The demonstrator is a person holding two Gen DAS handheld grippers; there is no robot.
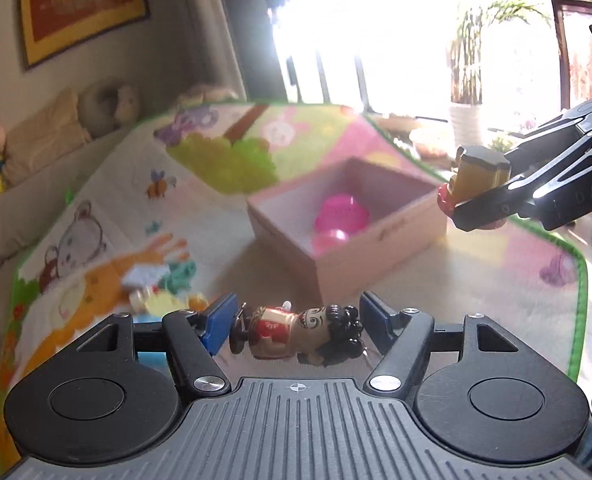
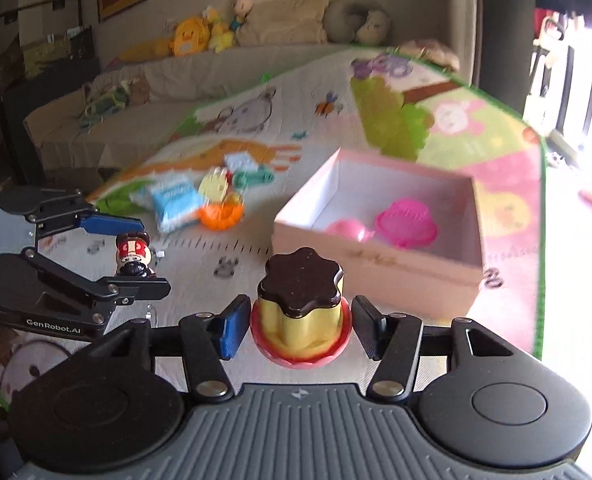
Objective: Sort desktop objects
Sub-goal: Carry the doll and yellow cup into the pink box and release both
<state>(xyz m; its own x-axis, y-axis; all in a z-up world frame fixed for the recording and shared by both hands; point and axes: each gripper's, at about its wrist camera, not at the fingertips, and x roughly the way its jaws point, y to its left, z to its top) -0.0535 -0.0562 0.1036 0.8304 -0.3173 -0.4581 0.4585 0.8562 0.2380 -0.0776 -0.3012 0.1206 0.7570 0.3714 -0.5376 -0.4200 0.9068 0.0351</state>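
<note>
Left gripper (image 1: 297,330): fingers w/ blue pads either side of a small figurine (image 1: 296,334) (red body, black hair); figurine lies sideways btwn the pads; a slight gap shows at each pad in the left wrist view, so firm contact cannot be confirmed there; in the right wrist view the figurine (image 2: 132,256) sits clear of the mat btwn the two fingers of the left gripper (image 2: 136,254), so it reads as clamped.

Right gripper (image 2: 300,326): pads set at both sides of a toy pudding (image 2: 300,312) (brown scalloped top, yellow body, red-pink base); narrow gaps visible at the pads in its own view; from the left wrist view the right gripper (image 1: 481,196) carries the toy pudding (image 1: 477,178) in the air, near the box's right corner; grasp confirmed.

Mid-range: pink box (image 2: 379,268), open top, white inside, sits on a cartoon play mat (image 2: 264,120); two pink toys (image 2: 405,220) lie inside it.

Left of box: loose toy cluster (image 2: 208,196) on the mat, incl. a blue-white packet, an orange piece, a green piece; detail blurred.

Far: sofa (image 2: 200,72) w/ cushions and plush toys; framed pictures on the wall; bright window w/ a potted plant (image 1: 465,112).
</note>
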